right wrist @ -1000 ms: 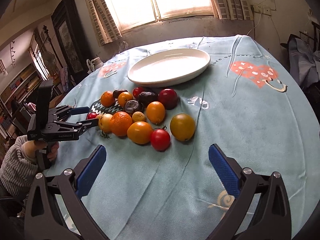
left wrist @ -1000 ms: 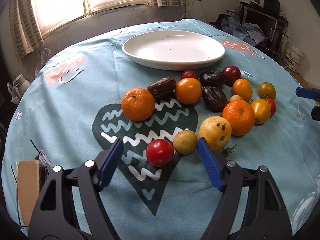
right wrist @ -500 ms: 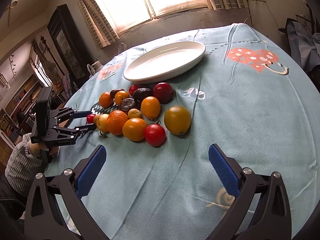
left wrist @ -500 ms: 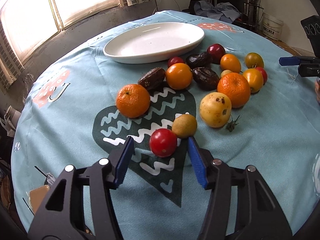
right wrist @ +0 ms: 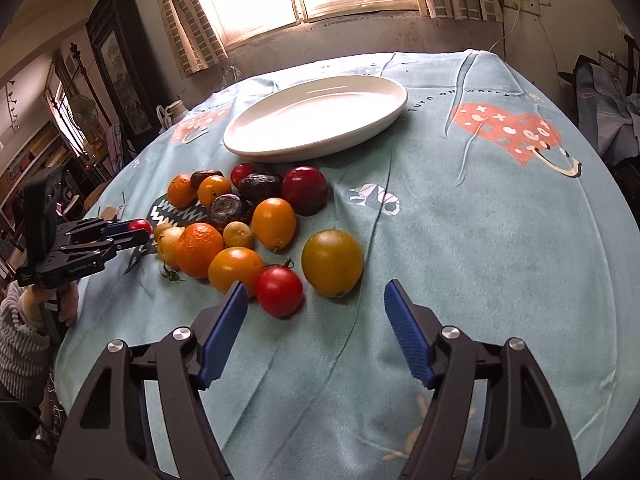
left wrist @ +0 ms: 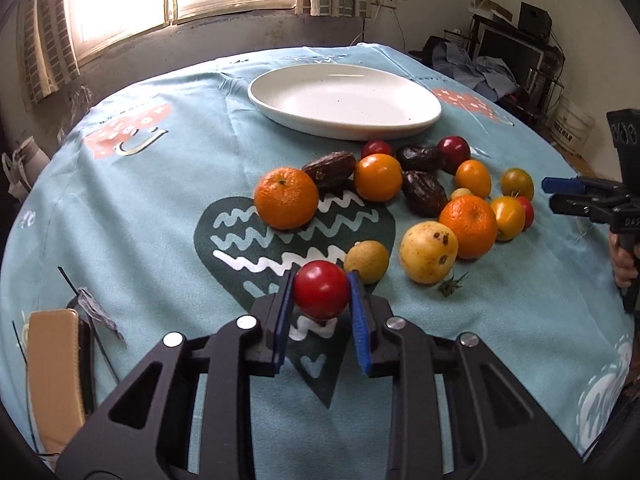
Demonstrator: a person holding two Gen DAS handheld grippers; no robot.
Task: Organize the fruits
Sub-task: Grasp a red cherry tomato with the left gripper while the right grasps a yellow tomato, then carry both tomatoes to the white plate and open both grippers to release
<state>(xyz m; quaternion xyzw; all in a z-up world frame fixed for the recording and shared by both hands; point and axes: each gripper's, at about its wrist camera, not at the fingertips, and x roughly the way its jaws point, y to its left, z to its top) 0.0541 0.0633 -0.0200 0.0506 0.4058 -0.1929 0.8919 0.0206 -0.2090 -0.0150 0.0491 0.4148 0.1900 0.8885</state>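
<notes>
Fruits point(right wrist: 240, 236) crowd below the plate point(left wrist: 344, 98); left gripper point(left wrist: 321, 292) clamps a red tomato point(left wrist: 321, 289) (right gripper point(right wrist: 314, 300) gapes over bare cloth).

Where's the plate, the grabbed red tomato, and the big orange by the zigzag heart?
plate point(left wrist: 344, 98): left wrist view, bare middle.
red tomato point(left wrist: 321, 289): left wrist view, front.
orange point(left wrist: 286, 197): left wrist view, middle.

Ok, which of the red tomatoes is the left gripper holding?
The round red tomato beside the small yellow fruit, clamped in the left gripper; the other red ones lie loose.
</notes>
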